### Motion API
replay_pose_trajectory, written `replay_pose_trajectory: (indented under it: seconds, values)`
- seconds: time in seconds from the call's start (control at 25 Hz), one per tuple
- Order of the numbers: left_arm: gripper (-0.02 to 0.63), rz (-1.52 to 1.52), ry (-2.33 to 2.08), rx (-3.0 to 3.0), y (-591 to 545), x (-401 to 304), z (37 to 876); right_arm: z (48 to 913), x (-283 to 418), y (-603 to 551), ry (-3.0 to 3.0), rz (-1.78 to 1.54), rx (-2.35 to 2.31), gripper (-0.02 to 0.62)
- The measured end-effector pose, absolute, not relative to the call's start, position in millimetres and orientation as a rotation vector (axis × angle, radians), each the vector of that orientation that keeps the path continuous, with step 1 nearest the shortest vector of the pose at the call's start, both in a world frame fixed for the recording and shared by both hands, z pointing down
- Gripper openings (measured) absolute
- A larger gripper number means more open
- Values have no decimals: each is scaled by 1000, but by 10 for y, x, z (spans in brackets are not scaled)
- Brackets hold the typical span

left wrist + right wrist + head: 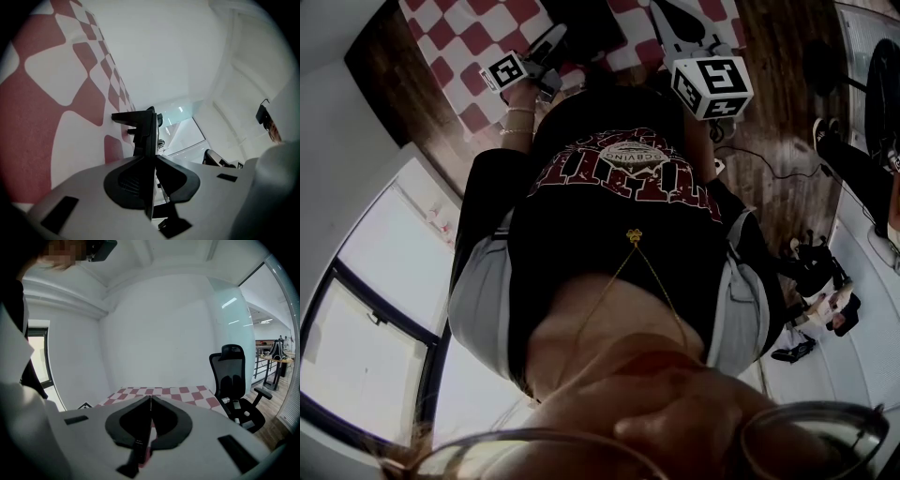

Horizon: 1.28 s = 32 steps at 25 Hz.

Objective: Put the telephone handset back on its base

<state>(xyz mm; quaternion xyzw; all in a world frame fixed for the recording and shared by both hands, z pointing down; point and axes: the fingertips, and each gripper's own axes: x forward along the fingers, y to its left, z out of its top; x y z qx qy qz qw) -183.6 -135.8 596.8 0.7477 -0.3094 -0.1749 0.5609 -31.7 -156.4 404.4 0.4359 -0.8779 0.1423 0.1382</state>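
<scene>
Pinching closed — left hand-held gripper, right hand-held gripper; cloth beside.

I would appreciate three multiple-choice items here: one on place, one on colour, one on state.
1. The office chair stands: A right of the checked cloth; B left of it; C on it.
2. The cloth's checks are: A blue and yellow; B red and white; C green and black.
3. The right gripper holds its jaws: A wide apart; B on a handset; C together, empty.
1 A, by the right gripper view; 2 B, every view shows it; 3 C, they meet with no gap.
</scene>
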Motion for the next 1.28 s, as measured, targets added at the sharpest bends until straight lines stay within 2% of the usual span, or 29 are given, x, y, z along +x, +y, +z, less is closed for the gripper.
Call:
replay_pose_trajectory:
  seconds: [0.4,1.04,1.28]
  values:
    - [90,-117,-827,1925,-1349,-1853,5986,4052,-309,-1538,-2544,412,1259,20]
    - [87,-245,-910,1866,-1373,-1901,6089,4085,-312,-1508,-2543,429,1267,20]
    - [89,-182,-930,1872,-1393,-1883,6031,4094,-358,-1528,-2551,422,1243,20]
